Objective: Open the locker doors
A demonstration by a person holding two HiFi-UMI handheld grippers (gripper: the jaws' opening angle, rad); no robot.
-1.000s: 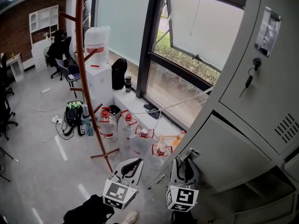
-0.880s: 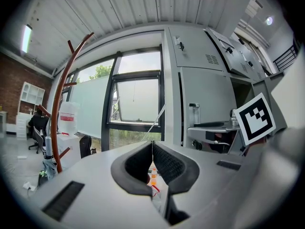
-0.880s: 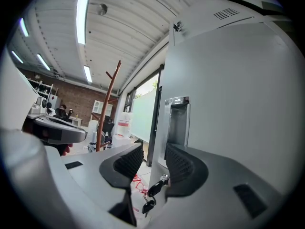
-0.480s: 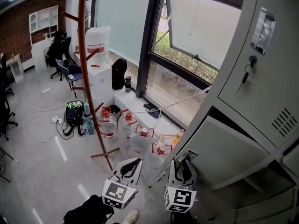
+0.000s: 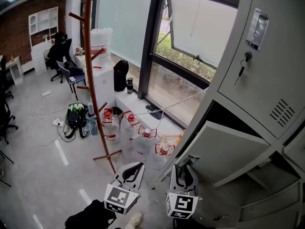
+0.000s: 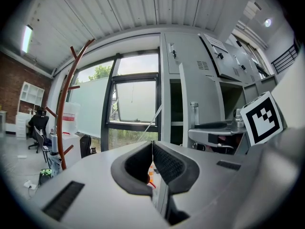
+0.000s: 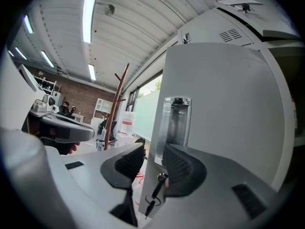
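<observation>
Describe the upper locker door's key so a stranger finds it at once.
Start at the grey locker bank on the head view's right and take its upper door. Below the shiny recessed handle, a dark key sits in the lock; a second key dangling from it marks it out from the vent slots.

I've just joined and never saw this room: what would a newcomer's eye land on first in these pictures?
The grey lockers filling the right of the head view stand out first: a lower door hangs open and keys dangle from the upper door. Left of centre rises a tall reddish-brown coat stand, with red-handled water jugs lined along the window near its foot.
</observation>
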